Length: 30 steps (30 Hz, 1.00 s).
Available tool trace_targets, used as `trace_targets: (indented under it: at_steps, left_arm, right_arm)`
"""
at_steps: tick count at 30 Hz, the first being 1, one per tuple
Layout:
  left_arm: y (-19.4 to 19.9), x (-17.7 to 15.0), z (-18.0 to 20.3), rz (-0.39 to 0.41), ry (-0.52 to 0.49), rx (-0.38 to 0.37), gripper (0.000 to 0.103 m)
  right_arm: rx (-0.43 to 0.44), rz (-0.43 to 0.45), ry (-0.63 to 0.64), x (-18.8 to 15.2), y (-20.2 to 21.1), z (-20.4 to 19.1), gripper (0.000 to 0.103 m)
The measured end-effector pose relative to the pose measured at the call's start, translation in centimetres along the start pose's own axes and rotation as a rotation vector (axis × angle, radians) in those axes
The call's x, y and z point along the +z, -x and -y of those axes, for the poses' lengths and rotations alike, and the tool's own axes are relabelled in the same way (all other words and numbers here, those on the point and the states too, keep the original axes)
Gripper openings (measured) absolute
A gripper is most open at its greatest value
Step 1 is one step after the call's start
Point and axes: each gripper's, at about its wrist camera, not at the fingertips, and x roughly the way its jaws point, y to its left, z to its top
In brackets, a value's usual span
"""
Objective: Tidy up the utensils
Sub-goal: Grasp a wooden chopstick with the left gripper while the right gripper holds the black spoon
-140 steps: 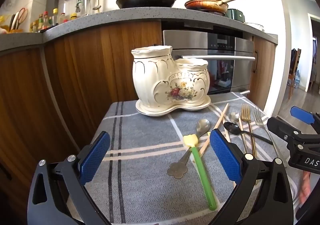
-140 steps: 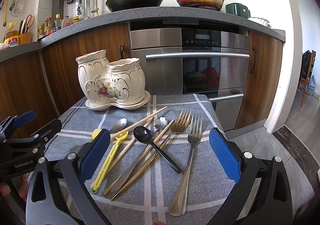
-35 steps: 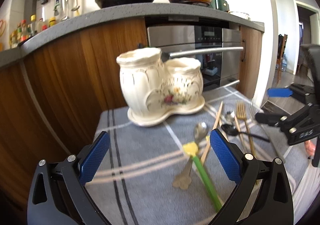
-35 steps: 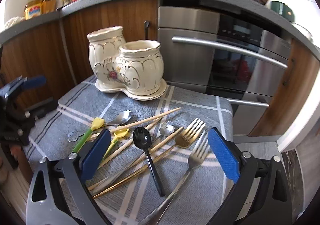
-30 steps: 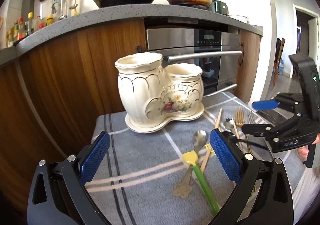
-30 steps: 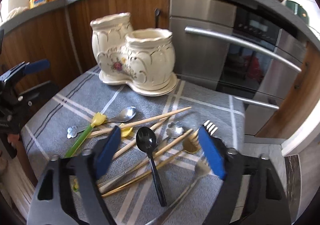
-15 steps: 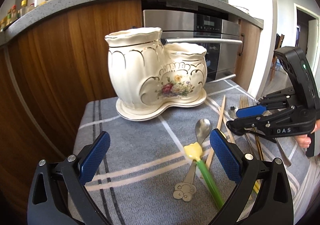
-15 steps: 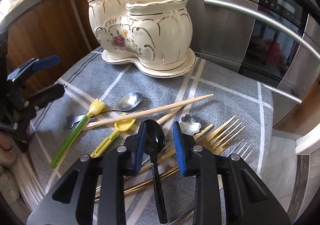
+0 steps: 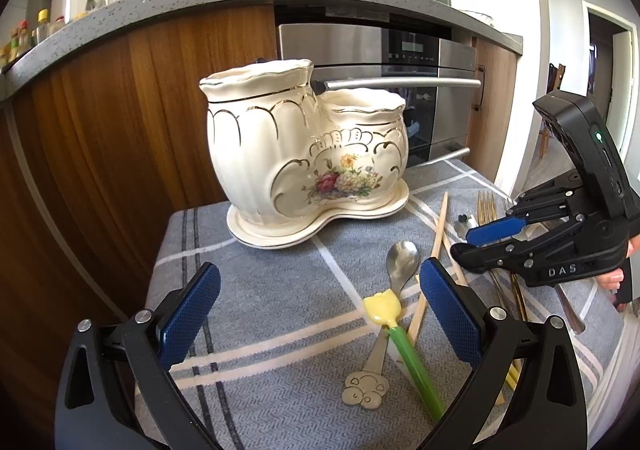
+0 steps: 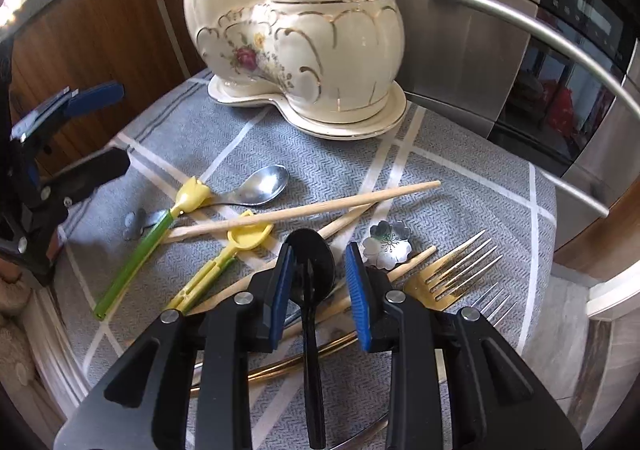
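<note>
A cream two-pot ceramic utensil holder (image 9: 304, 157) (image 10: 296, 21) stands at the back of a grey checked cloth (image 9: 280, 290). Loose utensils lie in front: a black spoon (image 10: 312, 310), a metal spoon (image 10: 260, 185), a green-handled yellow utensil (image 9: 404, 346) (image 10: 152, 238), wooden chopsticks (image 10: 304, 209), a gold fork (image 10: 448, 274). My right gripper (image 10: 318, 270) has its jaws narrowed around the black spoon's bowl, with small gaps on both sides. It also shows in the left wrist view (image 9: 480, 238). My left gripper (image 9: 316, 318) is open and empty over the cloth.
A yellow clip-like utensil (image 10: 224, 258), a silver flower-ended piece (image 10: 386, 244) and a silver fork (image 10: 492, 300) lie among the pile. Wooden cabinets (image 9: 100, 129) and a steel oven (image 10: 480, 29) stand behind. The cloth's edges drop off at right and front.
My right gripper has come down over the utensil pile and narrowed its jaws around the black spoon. My left gripper has stayed open, drifting a little nearer the holder.
</note>
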Motion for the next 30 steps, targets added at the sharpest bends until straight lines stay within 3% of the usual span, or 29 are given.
trace_targets:
  at_steps: [2,3,8,13,24,25,29,30]
  left_arm:
    - [0.1,0.0,0.0,0.002,0.000,0.003,0.099]
    - [0.1,0.0,0.0,0.003,-0.001,0.004,0.099]
    - [0.1,-0.1,0.1,0.001,-0.006,0.013,0.099]
    - [-0.1,0.2,0.6,-0.010,-0.027,0.007,0.099]
    - [-3.0,2.5,4.8,-0.123,-0.117,-0.226,0.095]
    - [-3.4,2.6,5.4,-0.133,-0.129,-0.238,0.092]
    - [-5.4,2.9,7.6,-0.191,-0.189,-0.279,0.061]
    - [-5.9,3.0,8.0,-0.204,-0.193,-0.288,0.060]
  right_arm:
    - [-0.036,-0.009,0.039,0.0,-0.1,-0.7,0.025]
    - [-0.048,-0.010,0.050,0.0,-0.2,-0.9,0.015]
    - [-0.103,-0.005,0.081,-0.2,-0.1,-1.6,0.006]
    - [-0.093,0.046,0.026,-0.5,1.2,-1.1,0.001]
    - [-0.038,0.262,-0.271,-2.7,6.9,3.1,0.001]
    - [-0.034,0.270,-0.281,-2.7,7.0,3.2,0.001]
    - [-0.017,0.313,-0.331,-3.1,8.2,4.2,0.002]
    - [-0.013,0.319,-0.335,-3.3,8.3,4.4,0.002]
